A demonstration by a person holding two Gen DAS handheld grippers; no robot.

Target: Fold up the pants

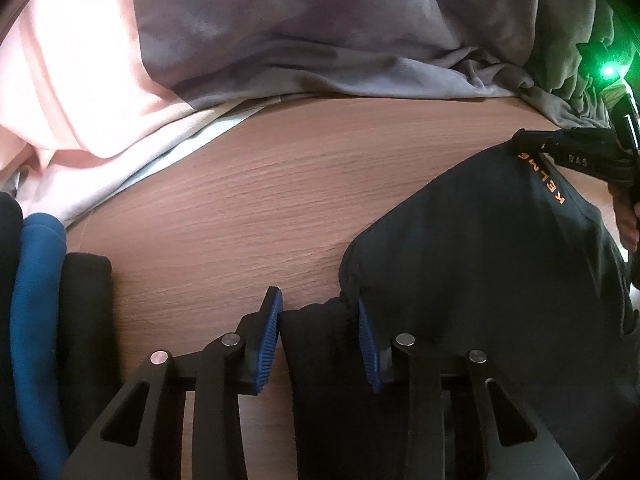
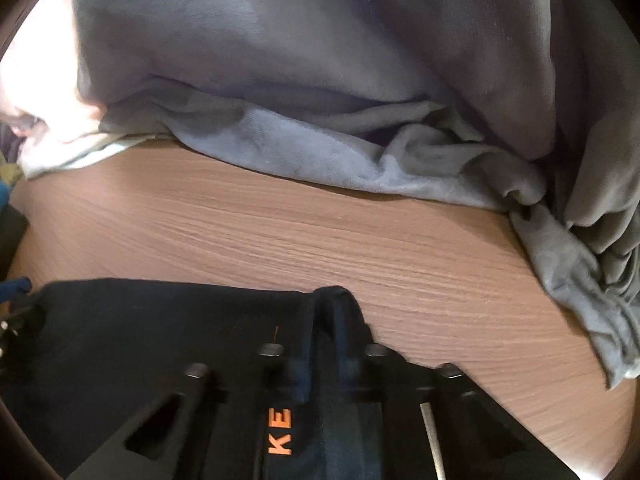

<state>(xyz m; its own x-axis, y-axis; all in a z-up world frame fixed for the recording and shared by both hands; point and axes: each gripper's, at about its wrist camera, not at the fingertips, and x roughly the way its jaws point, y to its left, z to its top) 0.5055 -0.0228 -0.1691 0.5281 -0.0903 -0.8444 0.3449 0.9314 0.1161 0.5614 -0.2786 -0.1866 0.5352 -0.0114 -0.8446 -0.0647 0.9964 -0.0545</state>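
Black pants [image 1: 480, 248] with orange lettering lie on the wooden table [image 1: 248, 200], reaching from the lower middle to the right of the left wrist view. My left gripper [image 1: 320, 336] has a bunched edge of them filling the gap between its blue pads [image 1: 270, 336], which press on the cloth. At the far right, my right gripper [image 1: 568, 146] pinches the pants' far corner. In the right wrist view, the right gripper [image 2: 324, 364] is shut on a raised fold of the pants [image 2: 160, 320], which cover the lower left.
A heap of loose clothes lies along the back of the table: a lilac-grey garment [image 1: 300, 28] [image 2: 320, 60], a pink one [image 1: 72, 92] and a greyish one [image 2: 580, 272]. Folded blue and black items [image 1: 36, 320] are stacked at the left. A green light [image 1: 608, 70] glows at the right.
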